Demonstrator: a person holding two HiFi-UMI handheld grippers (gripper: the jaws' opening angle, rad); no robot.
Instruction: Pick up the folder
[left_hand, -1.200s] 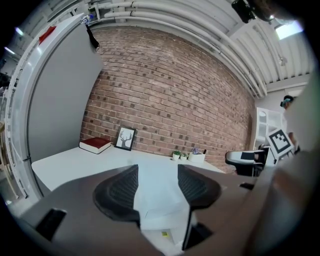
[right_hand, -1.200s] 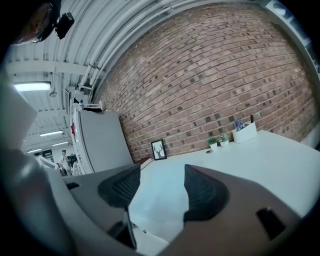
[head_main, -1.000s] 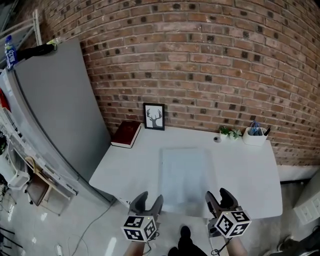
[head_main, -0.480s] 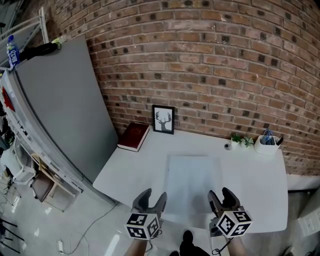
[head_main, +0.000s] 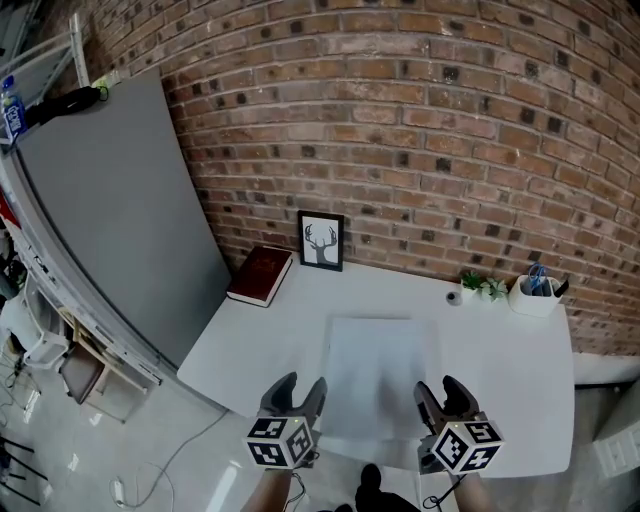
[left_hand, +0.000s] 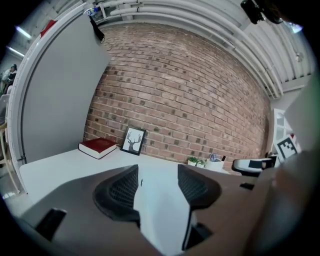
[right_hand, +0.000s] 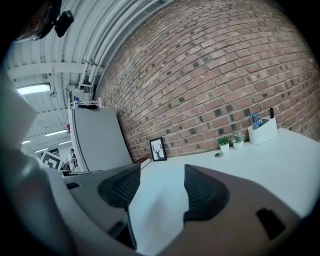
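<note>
Fingers (head_main: 283, 392) on the left gripper (head_main: 301, 386) and right gripper (head_main: 438, 388) stay apart and empty, both having edged in toward the near edge of the folder (head_main: 378, 365), lying flat and untouched mid table (head_main: 500, 350), so approach looks nearly done, grasp not started.

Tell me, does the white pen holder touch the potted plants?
Apart. The head view shows bare table between the pen holder and the potted plants.

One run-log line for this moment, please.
phase: pre-grasp | left hand-held gripper: open, empty | right hand-held gripper: open, empty | folder: flat on table, untouched
</note>
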